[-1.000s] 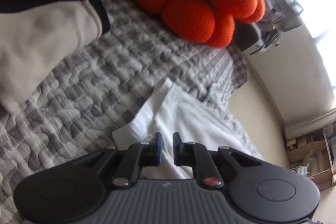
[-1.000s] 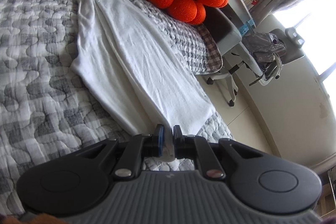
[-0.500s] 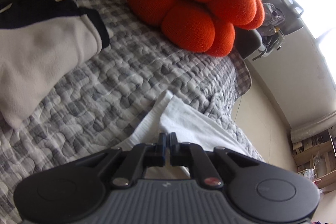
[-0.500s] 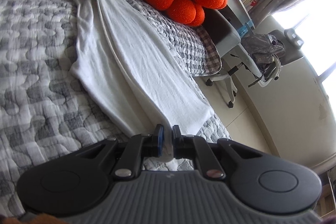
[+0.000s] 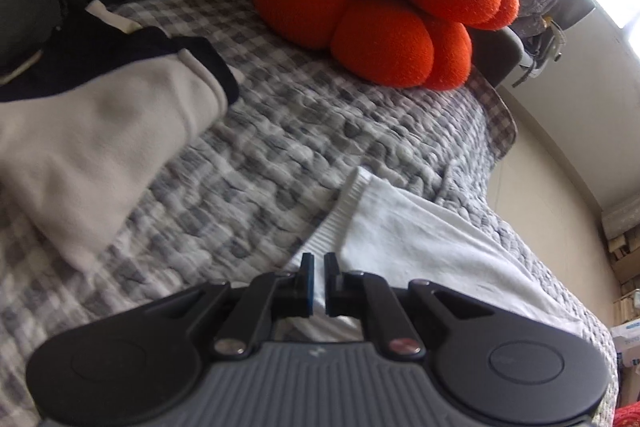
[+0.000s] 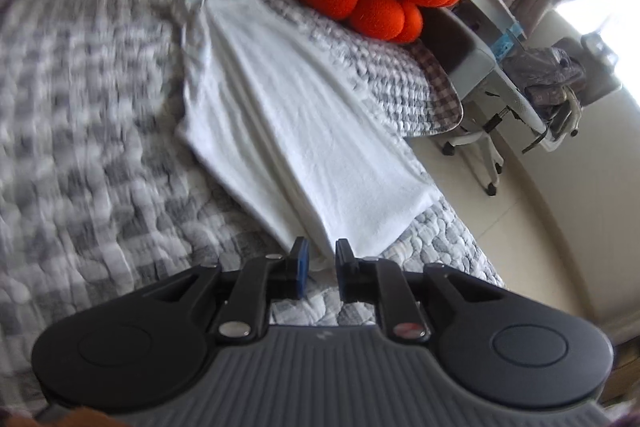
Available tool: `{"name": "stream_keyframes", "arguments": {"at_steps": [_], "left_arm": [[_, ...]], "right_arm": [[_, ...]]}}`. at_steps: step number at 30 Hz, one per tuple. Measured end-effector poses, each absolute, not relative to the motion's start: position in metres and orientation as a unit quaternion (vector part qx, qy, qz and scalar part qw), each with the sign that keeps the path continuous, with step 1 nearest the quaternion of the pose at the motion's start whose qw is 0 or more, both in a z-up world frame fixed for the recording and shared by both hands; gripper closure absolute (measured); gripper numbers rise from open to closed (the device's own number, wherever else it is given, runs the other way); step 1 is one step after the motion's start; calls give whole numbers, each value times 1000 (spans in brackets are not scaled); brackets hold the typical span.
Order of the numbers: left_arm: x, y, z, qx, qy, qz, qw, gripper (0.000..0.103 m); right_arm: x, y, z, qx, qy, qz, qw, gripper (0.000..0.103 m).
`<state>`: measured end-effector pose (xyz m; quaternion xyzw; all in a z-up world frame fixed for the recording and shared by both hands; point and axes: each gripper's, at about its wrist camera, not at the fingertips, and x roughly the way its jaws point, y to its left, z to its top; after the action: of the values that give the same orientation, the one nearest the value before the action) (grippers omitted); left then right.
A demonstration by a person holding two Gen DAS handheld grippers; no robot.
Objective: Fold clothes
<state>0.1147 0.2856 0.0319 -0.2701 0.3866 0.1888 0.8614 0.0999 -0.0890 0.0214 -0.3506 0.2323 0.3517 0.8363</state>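
White garment (image 6: pixel 296 115) lies stretched lengthwise on the quilted bed (image 6: pixel 80 147); left gripper (image 5: pixel 319 269) jaws pinch its ribbed far end, right gripper (image 6: pixel 320 259) jaws opening over its near hem.

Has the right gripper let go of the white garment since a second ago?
Yes. The right gripper is opening and has pulled back from the white garment; the hem now lies on the quilt ahead of its fingertips.

1. White cotton-like cloth garment (image 6: pixel 296 131), soft, matt, ribbed hem (image 5: pixel 340 215)
2. Grey checked quilted bedspread (image 5: pixel 280 155), puckered cloth
3. Orange lobed plush cushion (image 5: pixel 380 7), fuzzy
4. Cream fleece garment with dark trim (image 5: pixel 92 139), matt
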Motion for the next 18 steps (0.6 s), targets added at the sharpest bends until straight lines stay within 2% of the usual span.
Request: {"name": "stream_keyframes", "arguments": {"at_steps": [2, 6, 15, 16, 18], "left_arm": [[110, 279, 41, -247, 379, 199, 870, 99], [111, 249, 50, -234, 374, 157, 884, 98], [128, 162, 33, -166, 404, 64, 897, 95], [130, 158, 29, -161, 409, 64, 896, 95], [134, 157, 23, -160, 415, 67, 893, 94]], "right_arm": [[108, -99, 36, -306, 226, 350, 856, 81], [129, -104, 43, -229, 242, 310, 891, 81], [128, -86, 8, -286, 307, 298, 857, 86], [126, -85, 7, -300, 304, 299, 853, 81], [125, -86, 7, -309, 305, 298, 850, 80]]}}
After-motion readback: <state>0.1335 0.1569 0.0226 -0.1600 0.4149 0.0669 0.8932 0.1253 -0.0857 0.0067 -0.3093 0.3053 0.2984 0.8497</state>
